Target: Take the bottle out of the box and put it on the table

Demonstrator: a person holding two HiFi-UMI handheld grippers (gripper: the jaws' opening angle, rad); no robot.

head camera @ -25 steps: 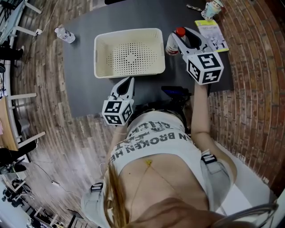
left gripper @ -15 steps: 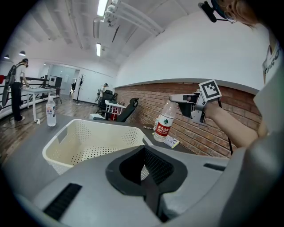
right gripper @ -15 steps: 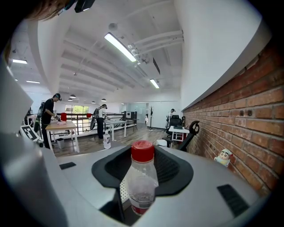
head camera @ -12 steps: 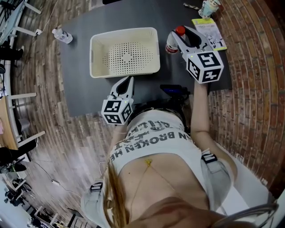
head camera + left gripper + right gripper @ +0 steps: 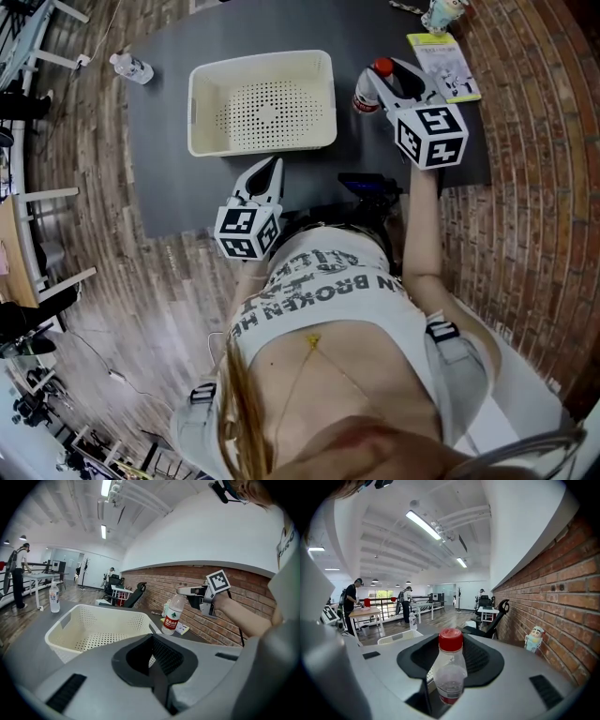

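Note:
A clear bottle (image 5: 365, 95) with a red cap and red label stands upright just right of the cream perforated basket (image 5: 200, 122), over the dark table (image 5: 169, 187). My right gripper (image 5: 376, 77) is shut on the bottle (image 5: 450, 674) at its upper part. From the left gripper view the bottle (image 5: 172, 615) hangs under the right gripper (image 5: 185, 591), its base at or just above the tabletop. The basket (image 5: 63, 630) holds nothing. Near the table's front edge my left gripper (image 5: 272, 170) is shut and empty, pointing at the basket.
A second water bottle (image 5: 131, 67) stands at the table's far left corner. A booklet (image 5: 446, 66) and a small figurine (image 5: 443, 13) lie at the far right corner. A black device (image 5: 370, 187) sits at the front edge. A brick wall runs along the right.
My right gripper has carried the bottle a little right, away from the basket, and lower. The left gripper has stayed where it was.

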